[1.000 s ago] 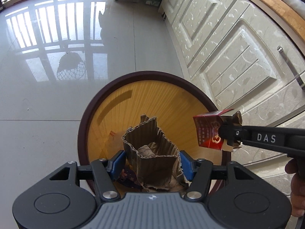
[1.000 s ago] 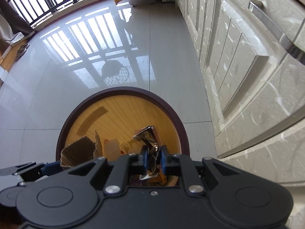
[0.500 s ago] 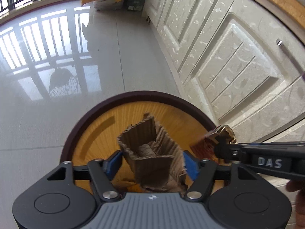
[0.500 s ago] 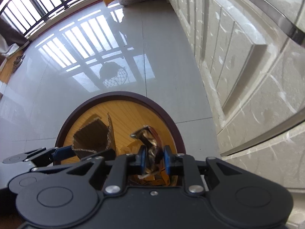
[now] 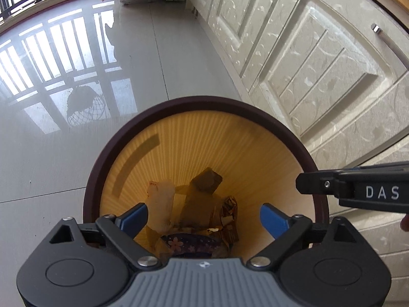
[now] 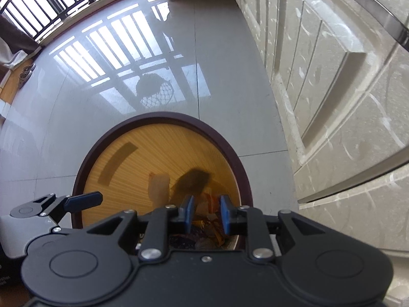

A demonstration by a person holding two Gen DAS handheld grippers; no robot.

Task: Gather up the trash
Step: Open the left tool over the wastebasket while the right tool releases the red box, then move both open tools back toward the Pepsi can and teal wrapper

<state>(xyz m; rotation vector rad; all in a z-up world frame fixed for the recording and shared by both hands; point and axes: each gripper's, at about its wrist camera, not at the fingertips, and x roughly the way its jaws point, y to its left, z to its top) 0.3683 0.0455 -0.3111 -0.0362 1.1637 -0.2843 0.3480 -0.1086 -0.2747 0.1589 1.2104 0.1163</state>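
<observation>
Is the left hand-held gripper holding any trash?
No, the left hand-held gripper stands wide open and empty above the bin.

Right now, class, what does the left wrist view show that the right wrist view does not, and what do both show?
Only the left wrist view: the left tool head-on, jaws just opened wide with nothing between them, the right tool's side marked DAS, and a brown cardboard piece in the bin.

Only the right wrist view: the right tool head-on, jaws slightly apart and empty, and the balcony railing.

Both: the orange bin with trash inside, the glossy floor, the white cabinet doors.
</observation>
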